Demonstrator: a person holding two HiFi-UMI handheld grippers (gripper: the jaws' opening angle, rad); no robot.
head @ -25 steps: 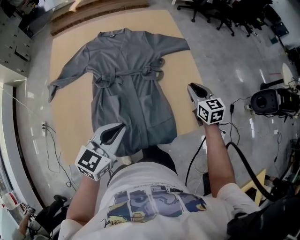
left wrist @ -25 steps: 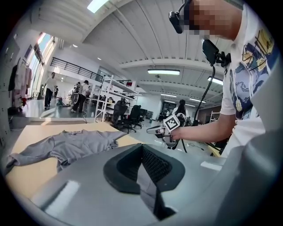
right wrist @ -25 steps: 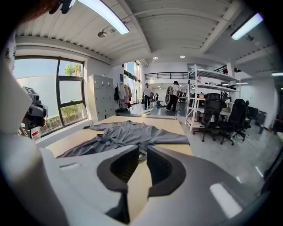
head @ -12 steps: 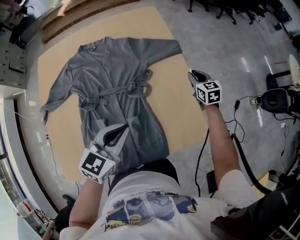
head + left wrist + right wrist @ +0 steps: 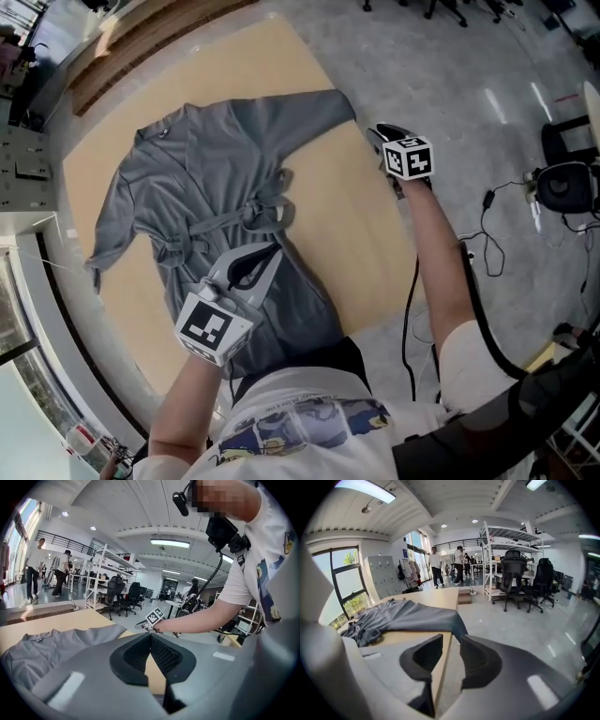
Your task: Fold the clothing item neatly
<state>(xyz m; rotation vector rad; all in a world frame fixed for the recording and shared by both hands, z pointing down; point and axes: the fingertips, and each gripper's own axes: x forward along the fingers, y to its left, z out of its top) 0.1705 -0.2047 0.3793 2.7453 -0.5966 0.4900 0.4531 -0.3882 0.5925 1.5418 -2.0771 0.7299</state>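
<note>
Robe [image 5: 216, 187] lies spread flat on the tan mat [image 5: 366, 244], nothing folded yet, everything left to do. My left gripper [image 5: 272, 253] hovers over the robe's lower half, jaws together, empty. The right gripper [image 5: 374, 131] jaws have just been opening, empty, beside the robe's sleeve [image 5: 309, 112].

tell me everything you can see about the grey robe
The grey robe looks like soft, thin cloth. It lies unfolded and front up on a tan mat, collar at the far end, hem nearest the person. Both sleeves are spread out to the sides, and the belt is tied at the waist. A few wrinkles show. Only the mat visibly touches it.
</note>
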